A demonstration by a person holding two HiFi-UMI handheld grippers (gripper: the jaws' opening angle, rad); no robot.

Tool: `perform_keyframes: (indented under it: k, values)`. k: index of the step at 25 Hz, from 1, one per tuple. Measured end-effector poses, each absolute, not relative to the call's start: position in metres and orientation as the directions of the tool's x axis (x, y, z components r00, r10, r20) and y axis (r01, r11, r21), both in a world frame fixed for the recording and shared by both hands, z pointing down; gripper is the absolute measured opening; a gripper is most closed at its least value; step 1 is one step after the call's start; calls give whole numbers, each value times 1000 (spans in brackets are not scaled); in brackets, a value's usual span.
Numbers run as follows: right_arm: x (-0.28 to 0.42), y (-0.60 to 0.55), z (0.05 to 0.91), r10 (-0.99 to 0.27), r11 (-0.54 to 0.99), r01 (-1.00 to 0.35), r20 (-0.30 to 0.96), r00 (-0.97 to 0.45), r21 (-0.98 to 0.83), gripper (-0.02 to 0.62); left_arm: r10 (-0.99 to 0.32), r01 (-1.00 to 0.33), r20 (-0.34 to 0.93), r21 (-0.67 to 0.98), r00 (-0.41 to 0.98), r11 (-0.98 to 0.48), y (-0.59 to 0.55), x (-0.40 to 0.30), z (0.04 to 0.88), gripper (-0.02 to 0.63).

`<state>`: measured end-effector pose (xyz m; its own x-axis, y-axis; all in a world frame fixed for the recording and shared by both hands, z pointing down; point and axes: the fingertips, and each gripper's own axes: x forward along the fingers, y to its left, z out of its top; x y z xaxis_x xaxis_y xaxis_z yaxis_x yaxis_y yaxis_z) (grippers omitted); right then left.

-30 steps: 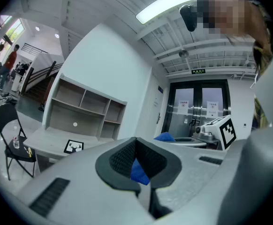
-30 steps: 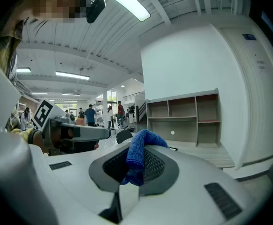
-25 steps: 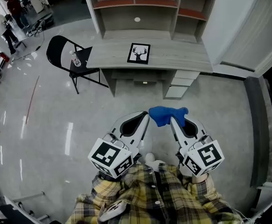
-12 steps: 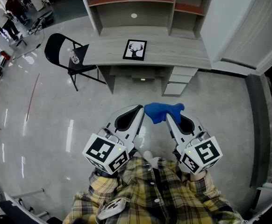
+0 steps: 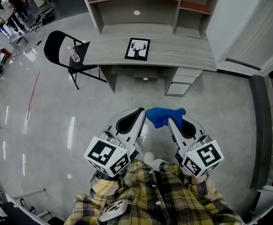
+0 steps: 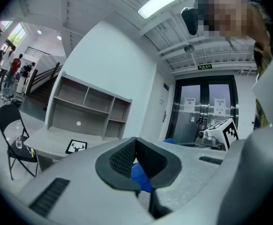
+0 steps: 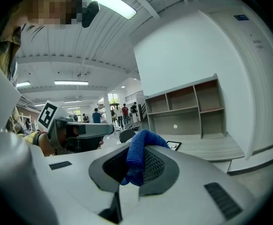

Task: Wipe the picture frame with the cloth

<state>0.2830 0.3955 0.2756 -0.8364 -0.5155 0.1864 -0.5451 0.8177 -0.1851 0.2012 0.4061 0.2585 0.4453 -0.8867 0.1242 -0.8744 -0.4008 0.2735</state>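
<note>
1. Blue cloth [image 5: 162, 115] bunched in the right gripper [image 5: 174, 120], whose jaws are pressed together on a fold of it; most of the cloth spills out past the tips
2. Left gripper [image 5: 143, 112] pressed shut with nothing in it; the blue seen past its pads is the cloth in the other gripper, just beside
3. Both grippers are low in front of the person, over bare floor, well apart from the tabletop [image 5: 183, 55]
4. Step in hand, as I judge it: carry the cloth up to the tabletop. Keep the pinch firm so the cloth cannot slip. Lay the loose bunch flat on the frame, not the jaw tips. The free left gripper could steady an edge so the frame does not slide
5. Picture frame [image 5: 138, 49]: thin black border, white picture with a black antlered deer head. It lies flat near the middle of the pale wood-grain tabletop, below the shelves [image 5: 136, 3], with nothing touching it; wiping not yet begun
</note>
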Motion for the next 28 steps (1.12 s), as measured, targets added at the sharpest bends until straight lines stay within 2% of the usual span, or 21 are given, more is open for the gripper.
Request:
perform_keyframes:
  k: [18,28]
  values:
    - [145,241,285,-584,754,-632,259,-769,-177,41,-847,-838,129,282,516,-467,247,46,259,5]
    - [124,186,309,-636,668,-715,341,-693,-207,41,-813,-808,185,362,551,-465,195,-2,285,5]
